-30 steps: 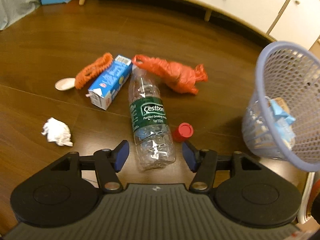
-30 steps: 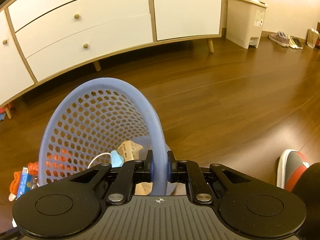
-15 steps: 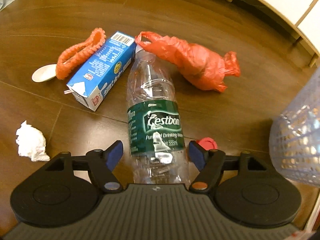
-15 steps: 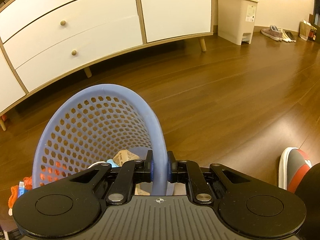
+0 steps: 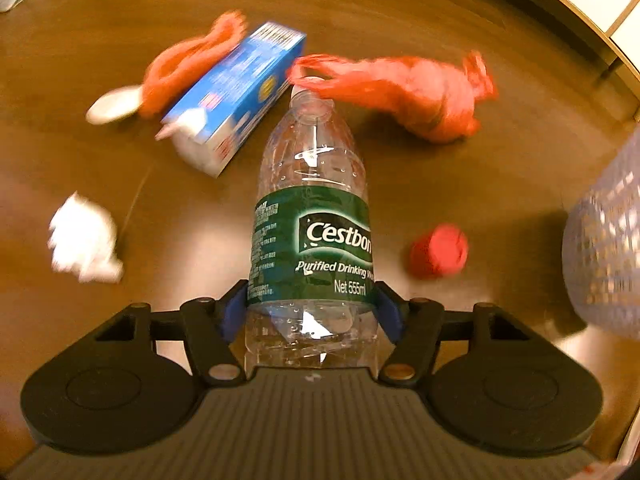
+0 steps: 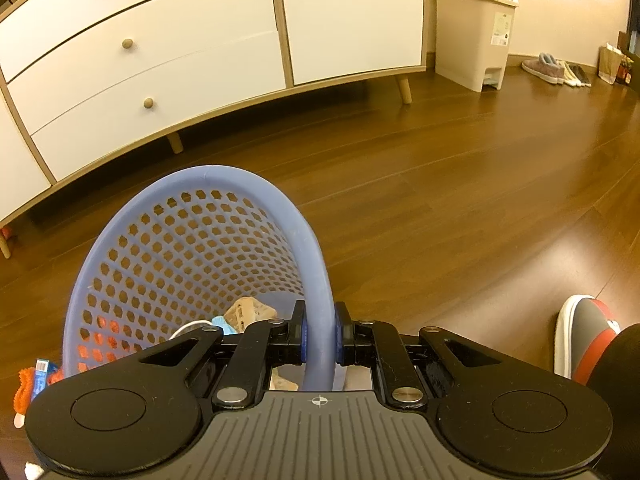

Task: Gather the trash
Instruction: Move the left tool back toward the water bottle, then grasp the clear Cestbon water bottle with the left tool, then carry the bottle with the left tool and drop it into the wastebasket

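Bottle (image 5: 312, 216) clamped between left gripper (image 5: 310, 312) pads, seen only from left wrist; basket (image 6: 192, 264) rim pinched by right gripper (image 6: 319, 340), holding crumpled packaging (image 6: 248, 312).

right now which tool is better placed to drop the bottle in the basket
Left. The left tool has its pads against the clear plastic water bottle with the green label. The right tool is clamped on the blue perforated plastic basket's rim.
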{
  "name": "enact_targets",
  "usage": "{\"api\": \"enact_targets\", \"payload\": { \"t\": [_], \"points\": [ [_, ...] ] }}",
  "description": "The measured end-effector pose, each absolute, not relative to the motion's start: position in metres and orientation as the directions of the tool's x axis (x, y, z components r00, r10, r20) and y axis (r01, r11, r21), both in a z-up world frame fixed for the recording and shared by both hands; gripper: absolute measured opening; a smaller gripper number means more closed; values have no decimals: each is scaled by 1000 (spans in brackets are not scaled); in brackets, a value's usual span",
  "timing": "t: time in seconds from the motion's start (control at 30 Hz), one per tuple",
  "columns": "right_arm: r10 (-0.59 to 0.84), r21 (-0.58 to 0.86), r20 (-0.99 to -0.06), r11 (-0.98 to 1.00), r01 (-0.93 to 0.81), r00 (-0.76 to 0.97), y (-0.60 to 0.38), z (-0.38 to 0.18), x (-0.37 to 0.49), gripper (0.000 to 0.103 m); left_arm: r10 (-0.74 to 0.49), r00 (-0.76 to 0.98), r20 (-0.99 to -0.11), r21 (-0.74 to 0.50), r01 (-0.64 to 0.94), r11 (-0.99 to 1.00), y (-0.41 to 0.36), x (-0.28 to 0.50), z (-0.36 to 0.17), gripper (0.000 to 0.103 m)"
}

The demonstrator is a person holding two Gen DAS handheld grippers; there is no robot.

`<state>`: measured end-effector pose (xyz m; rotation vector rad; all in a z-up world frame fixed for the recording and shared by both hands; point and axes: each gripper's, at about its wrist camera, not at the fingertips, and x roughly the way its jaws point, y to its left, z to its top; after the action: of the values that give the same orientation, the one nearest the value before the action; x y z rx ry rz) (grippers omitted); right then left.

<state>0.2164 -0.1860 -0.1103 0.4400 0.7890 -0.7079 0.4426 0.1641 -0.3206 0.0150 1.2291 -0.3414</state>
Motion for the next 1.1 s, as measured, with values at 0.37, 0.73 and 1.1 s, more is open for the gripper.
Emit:
{"api": "enact_targets", "payload": {
  "t": [0.37, 0.73, 1.1],
  "points": [
    [-389, 110, -774, 694, 711, 499, -190, -114, 211, 9, -221, 233, -947, -173, 210, 962, 211, 402, -323, 78],
    [-382, 108, -775, 704, 702, 503, -188, -117, 214, 9, -180, 271, -946, -121, 223, 967, 202, 419, -323, 60],
    [-356, 112, -765, 746, 656, 536, -182, -115, 212, 9, -297, 402, -866, -207, 254, 945, 221, 397, -250, 59]
  ]
}}
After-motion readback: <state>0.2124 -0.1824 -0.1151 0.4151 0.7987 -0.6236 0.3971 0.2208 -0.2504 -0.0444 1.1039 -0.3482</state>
